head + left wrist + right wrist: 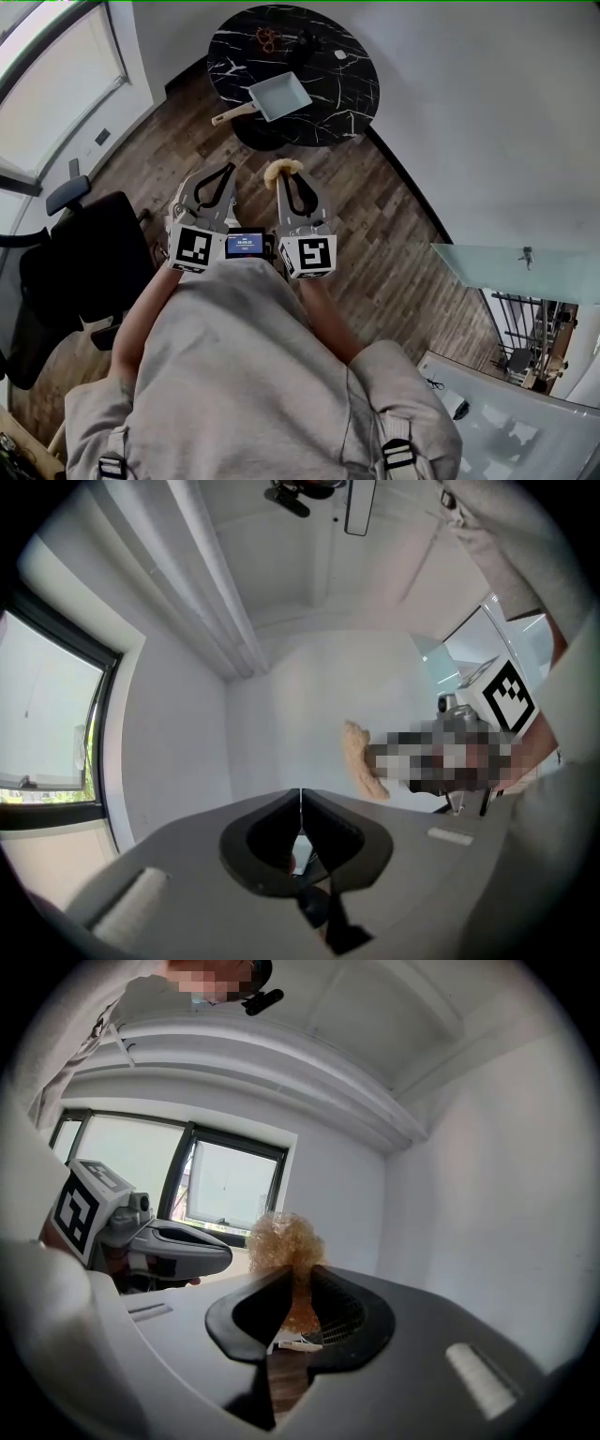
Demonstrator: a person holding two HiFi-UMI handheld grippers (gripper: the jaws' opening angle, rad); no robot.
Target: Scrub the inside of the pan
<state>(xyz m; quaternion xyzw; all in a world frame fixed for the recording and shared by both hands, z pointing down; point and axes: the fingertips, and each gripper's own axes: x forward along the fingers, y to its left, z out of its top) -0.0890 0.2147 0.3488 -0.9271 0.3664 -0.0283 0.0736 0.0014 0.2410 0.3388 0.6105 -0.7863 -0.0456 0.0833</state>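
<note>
A pale square pan [279, 97] with a wooden handle [231, 114] lies on a round black marble table [347, 89], far ahead of both grippers. Both grippers are held close to my chest and point away from the pan. My right gripper [282, 177] is shut on a tan scrubber [283, 169]. In the right gripper view that gripper [298, 1274] pinches the frizzy scrubber [284, 1239], which sticks out above the tips. My left gripper [228, 169] is beside it with nothing in it. In the left gripper view that gripper [301, 795] has its jaws closed tip to tip, and the scrubber [361, 761] shows to its right.
A black office chair [84, 253] stands at the left over the wood floor, under a large window [56, 75]. A glass-topped table [525, 267] is at the right. Small items [267, 39] lie at the far side of the marble table. A small screen [245, 245] sits between the grippers.
</note>
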